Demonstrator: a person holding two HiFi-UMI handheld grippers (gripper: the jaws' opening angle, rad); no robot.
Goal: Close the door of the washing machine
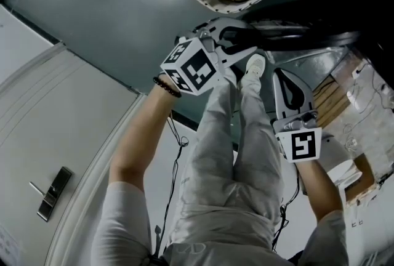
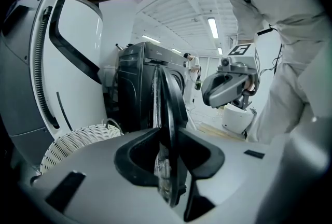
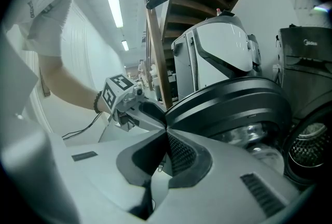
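The washing machine's round dark door (image 3: 233, 103) stands open, swung out from the drum opening (image 3: 308, 148). In the left gripper view the door's rim (image 2: 167, 98) appears edge-on, and my left gripper (image 2: 168, 135) is shut on it, one pad on each side. My right gripper (image 3: 166, 132) is shut with nothing between its fingers, its tips right at the door's outer rim. In the head view the left gripper (image 1: 243, 37) reaches to the dark door (image 1: 308, 37), and the right gripper (image 1: 278, 74) sits just below the door. The black washing machine (image 2: 137, 83) stands behind the door.
A white wicker basket (image 2: 78, 142) with laundry stands on the floor left of the machine; its rim (image 1: 203, 3) is at the top of the head view. A tall white appliance (image 2: 67, 72) is beside it. The person's legs (image 1: 228, 154) stand between both arms. Wooden slats (image 1: 332, 98) lie at right.
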